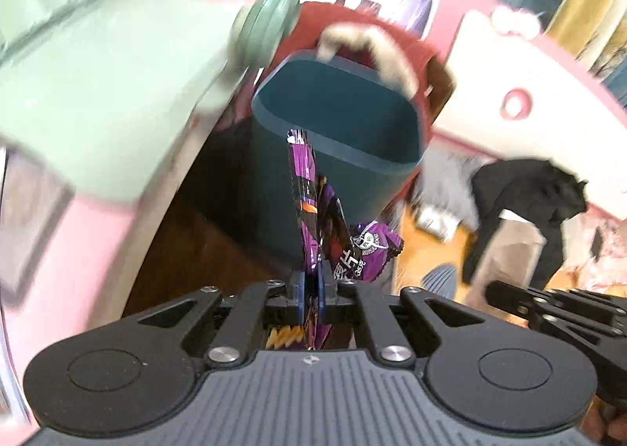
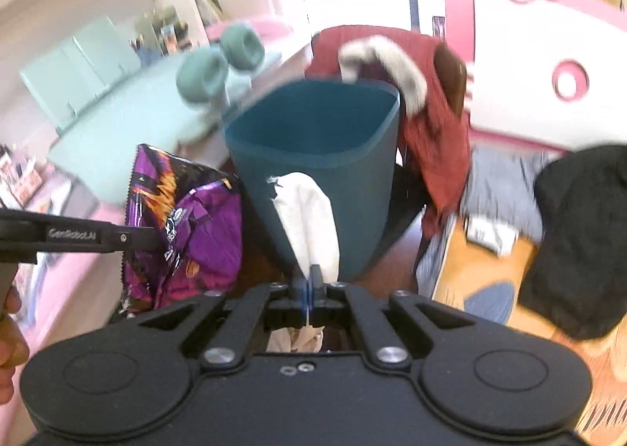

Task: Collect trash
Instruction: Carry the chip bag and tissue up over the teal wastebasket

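Note:
A dark teal waste bin [image 1: 337, 140] [image 2: 325, 160] stands ahead of both grippers, its mouth empty as far as I see. My left gripper [image 1: 309, 281] is shut on a purple snack wrapper [image 1: 309, 203], which sticks up in front of the bin's near wall. In the right wrist view the same wrapper [image 2: 188, 222] hangs at the left from the left gripper's arm [image 2: 74, 238]. My right gripper [image 2: 310, 283] is shut on a crumpled white tissue [image 2: 309, 218] that stands up against the bin's front.
A red garment with pale fur trim [image 2: 427, 124] hangs over a chair behind the bin. A mint-green desk [image 1: 102, 93] lies left, a pink-and-white bed frame [image 2: 540, 66] right. Black clothing [image 2: 580, 234] and other items lie on the wooden floor [image 2: 490, 269].

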{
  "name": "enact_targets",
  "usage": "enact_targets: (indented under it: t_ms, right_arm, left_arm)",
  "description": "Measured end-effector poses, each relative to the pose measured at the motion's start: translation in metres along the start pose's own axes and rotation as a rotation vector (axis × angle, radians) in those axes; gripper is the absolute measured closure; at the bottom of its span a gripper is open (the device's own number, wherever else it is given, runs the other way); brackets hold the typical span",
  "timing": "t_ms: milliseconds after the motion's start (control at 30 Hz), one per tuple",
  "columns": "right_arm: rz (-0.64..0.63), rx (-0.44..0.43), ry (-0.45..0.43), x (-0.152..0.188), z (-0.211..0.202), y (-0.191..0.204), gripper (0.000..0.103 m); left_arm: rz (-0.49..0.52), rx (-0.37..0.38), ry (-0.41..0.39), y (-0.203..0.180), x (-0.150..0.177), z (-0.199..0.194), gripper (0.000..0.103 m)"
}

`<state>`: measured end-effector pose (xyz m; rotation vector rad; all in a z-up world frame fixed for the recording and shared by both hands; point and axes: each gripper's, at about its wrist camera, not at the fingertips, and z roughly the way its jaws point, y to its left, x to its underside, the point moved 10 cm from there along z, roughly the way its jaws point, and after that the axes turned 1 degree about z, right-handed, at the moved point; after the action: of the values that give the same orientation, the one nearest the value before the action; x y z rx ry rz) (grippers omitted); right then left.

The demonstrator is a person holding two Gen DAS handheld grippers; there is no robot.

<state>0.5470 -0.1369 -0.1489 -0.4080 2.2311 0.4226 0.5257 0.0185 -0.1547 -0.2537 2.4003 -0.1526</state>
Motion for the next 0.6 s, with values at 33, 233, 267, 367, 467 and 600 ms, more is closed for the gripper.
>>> enact_targets:
  t_ms: [33,233,267,367,467,600]
  right_arm:
    - [-0.010,0.002,-0.012,-0.012,0.001,0.001,0.103]
    - [-0.037,0.049,-0.064,-0.075,0.013,0.010,0.103]
    - [-0.026,0.053,-0.069,-0.086,0.017,0.010,0.103]
    - [-0.019,0.077,-0.076,-0.113,0.032,0.011,0.103]
    - [-0.010,0.102,-0.075,-0.135,0.053,0.008,0.103]
    - [0.036,0.133,-0.060,-0.149,0.084,-0.006,0.103]
  left_arm:
    - [0.011,0.013,-0.025,-0.006,-0.013,-0.006,0.097]
    - [0.056,0.081,-0.111,-0.030,-0.089,-0.011,0.097]
    - [0.063,0.091,-0.126,-0.035,-0.102,-0.008,0.097]
    - [0.069,0.124,-0.165,-0.051,-0.145,-0.001,0.097]
    - [0.092,0.145,-0.205,-0.065,-0.188,0.006,0.097]
    - [0.124,0.143,-0.207,-0.072,-0.218,0.036,0.097]
